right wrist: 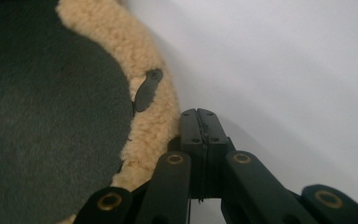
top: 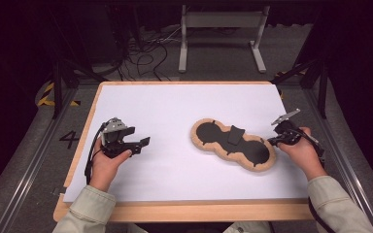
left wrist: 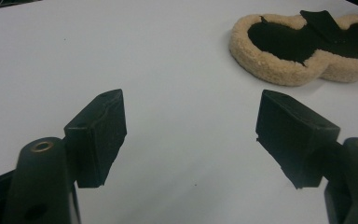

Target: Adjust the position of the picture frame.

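A peanut-shaped pad (top: 233, 144) with a tan fleece rim and black felt middle lies flat on the white table (top: 175, 170), right of centre; a black strap crosses its waist. My right gripper (top: 271, 141) is at the pad's right end, jaws shut together with nothing between them, tips right beside the fleece rim (right wrist: 156, 116) by a small black tab (right wrist: 147, 89). My left gripper (top: 143, 144) rests at the table's left, jaws open wide and empty, pointing toward the pad (left wrist: 303, 51), well away from it.
The white sheet lies on a wooden board whose edge (top: 184, 212) runs along the front. Beyond the table are cables (top: 145, 53) on the floor and a grey metal frame (top: 221, 34). Dark rails flank both sides.
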Motion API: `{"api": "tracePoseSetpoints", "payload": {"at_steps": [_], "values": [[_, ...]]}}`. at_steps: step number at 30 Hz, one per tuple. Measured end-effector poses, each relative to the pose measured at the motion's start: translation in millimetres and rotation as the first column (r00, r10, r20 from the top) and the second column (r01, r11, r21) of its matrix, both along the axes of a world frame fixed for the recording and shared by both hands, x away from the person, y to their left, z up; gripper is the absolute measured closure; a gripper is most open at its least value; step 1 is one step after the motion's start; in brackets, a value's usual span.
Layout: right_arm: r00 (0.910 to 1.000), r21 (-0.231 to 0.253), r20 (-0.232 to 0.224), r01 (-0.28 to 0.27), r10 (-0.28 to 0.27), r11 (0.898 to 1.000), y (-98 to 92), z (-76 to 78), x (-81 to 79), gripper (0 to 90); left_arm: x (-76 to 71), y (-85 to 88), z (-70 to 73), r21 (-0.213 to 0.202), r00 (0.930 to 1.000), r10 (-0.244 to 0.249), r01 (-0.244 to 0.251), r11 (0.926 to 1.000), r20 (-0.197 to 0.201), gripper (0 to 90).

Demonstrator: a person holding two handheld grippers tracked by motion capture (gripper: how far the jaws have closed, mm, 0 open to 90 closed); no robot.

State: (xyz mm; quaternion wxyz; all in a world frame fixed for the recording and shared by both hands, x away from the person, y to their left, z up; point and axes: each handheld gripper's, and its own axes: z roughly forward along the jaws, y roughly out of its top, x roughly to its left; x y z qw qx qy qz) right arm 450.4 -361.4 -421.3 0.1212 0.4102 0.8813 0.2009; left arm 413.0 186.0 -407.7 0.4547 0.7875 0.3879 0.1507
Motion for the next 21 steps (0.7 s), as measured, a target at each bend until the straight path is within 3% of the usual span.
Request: {"api": "tracePoseSetpoints", "payload": {"at_steps": [9, 10, 16, 21], "values": [[0.9948, 0.045, -0.025, -0.098, 0.099, 0.994, 25.7, -4.1, -33.3, 90.0, 0.3, -2.7, -1.1, 0.006, 1.0000, -0.004, 0.005, 1.0000, -0.002, 25.1], [0.9903, 0.046, -0.032, -0.133, 0.135, 0.990, 34.6, -4.3, -40.7, 90.0, 0.2, -2.8, -1.1, 0.002, 1.0000, -0.003, 0.003, 1.0000, -0.004, 25.1], [0.9788, 0.054, -0.045, -0.197, 0.200, 0.979, 53.6, -5.1, -55.7, 90.0, 0.4, -2.0, -1.2, 0.006, 1.0000, -0.002, 0.002, 1.0000, -0.003, 25.1], [0.9569, 0.064, -0.057, -0.281, 0.285, 0.958, 78.6, -6.3, -71.8, 90.0, -0.3, -2.4, -0.8, 0.003, 1.0000, -0.002, 0.002, 1.0000, -0.001, 25.1]]}}
